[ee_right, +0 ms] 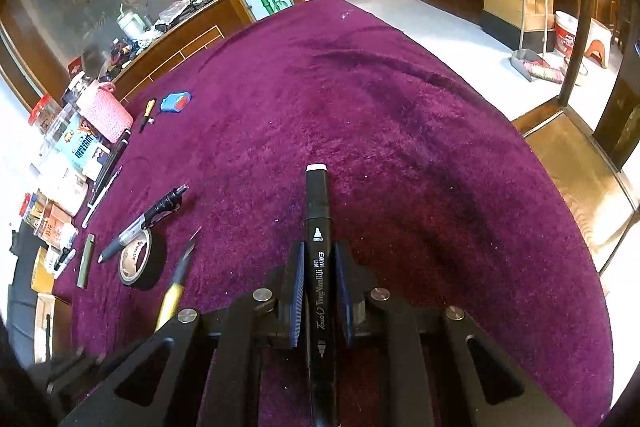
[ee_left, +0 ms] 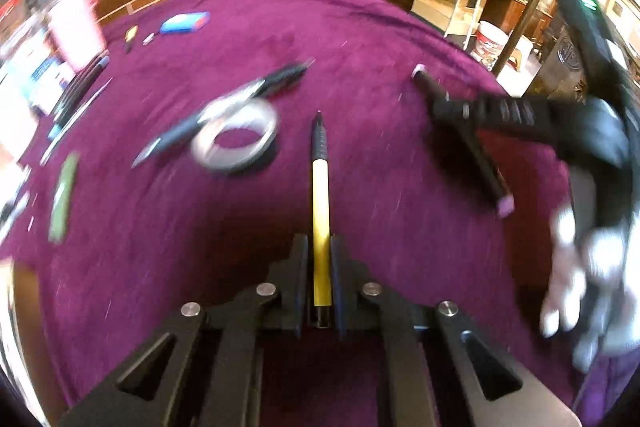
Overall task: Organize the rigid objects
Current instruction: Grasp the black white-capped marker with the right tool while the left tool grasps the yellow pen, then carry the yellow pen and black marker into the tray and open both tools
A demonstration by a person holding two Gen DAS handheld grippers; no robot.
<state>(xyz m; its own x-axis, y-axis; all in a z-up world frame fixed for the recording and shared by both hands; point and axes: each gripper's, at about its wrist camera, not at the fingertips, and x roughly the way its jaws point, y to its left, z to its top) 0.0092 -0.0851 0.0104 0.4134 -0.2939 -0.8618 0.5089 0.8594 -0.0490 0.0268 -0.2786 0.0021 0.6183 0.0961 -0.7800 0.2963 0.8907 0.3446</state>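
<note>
My left gripper (ee_left: 320,247) is shut on a yellow pen with a black tip (ee_left: 320,195), held above the purple cloth and pointing forward. My right gripper (ee_right: 319,255) is shut on a black art marker (ee_right: 318,227) with a pale cap end. In the left wrist view the right gripper (ee_left: 452,107) shows at the right, holding the marker (ee_left: 480,163) crosswise. In the right wrist view the yellow pen (ee_right: 174,291) shows blurred at the lower left.
A tape roll (ee_right: 138,261), a black and silver pen (ee_right: 144,223) and a green stick (ee_right: 85,261) lie left on the purple cloth (ee_right: 360,107). A blue eraser (ee_right: 175,102), a pink case (ee_right: 105,115) and boxes line the left edge. A wooden chair (ee_right: 568,131) stands right.
</note>
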